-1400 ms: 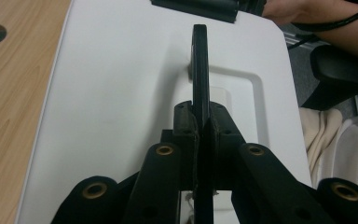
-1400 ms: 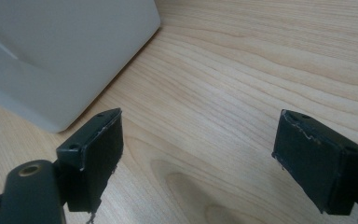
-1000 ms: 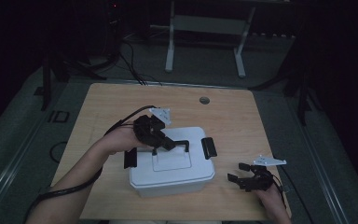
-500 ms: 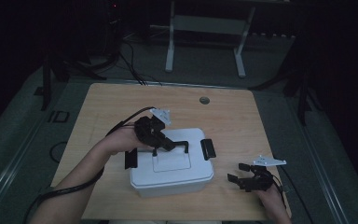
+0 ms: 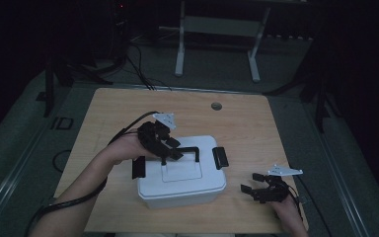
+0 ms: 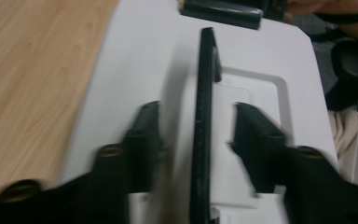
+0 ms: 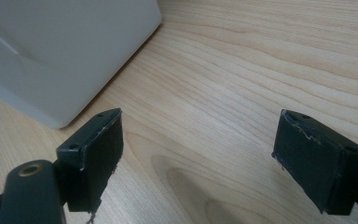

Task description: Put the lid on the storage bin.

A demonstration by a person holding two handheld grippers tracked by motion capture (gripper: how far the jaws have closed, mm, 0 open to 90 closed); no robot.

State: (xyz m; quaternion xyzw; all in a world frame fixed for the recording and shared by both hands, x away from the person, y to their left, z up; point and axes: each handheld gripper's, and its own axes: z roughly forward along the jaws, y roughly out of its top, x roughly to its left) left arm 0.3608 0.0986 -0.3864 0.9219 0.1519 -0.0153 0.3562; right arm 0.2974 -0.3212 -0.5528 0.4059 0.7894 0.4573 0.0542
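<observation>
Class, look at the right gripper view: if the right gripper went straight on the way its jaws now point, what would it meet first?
Most likely the bare wooden table: the right gripper is open and angled down at it. The white box lies off to one side, probably missed.

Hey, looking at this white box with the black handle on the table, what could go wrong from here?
The left tongs have just been opening, and the upright black handle stands free between them, so it may flop down onto the white box's lid. Pulling away carelessly could snag that handle and tug the box. The right tongs rest open on the table beside the box, so nothing steadies it if it slides.
</observation>
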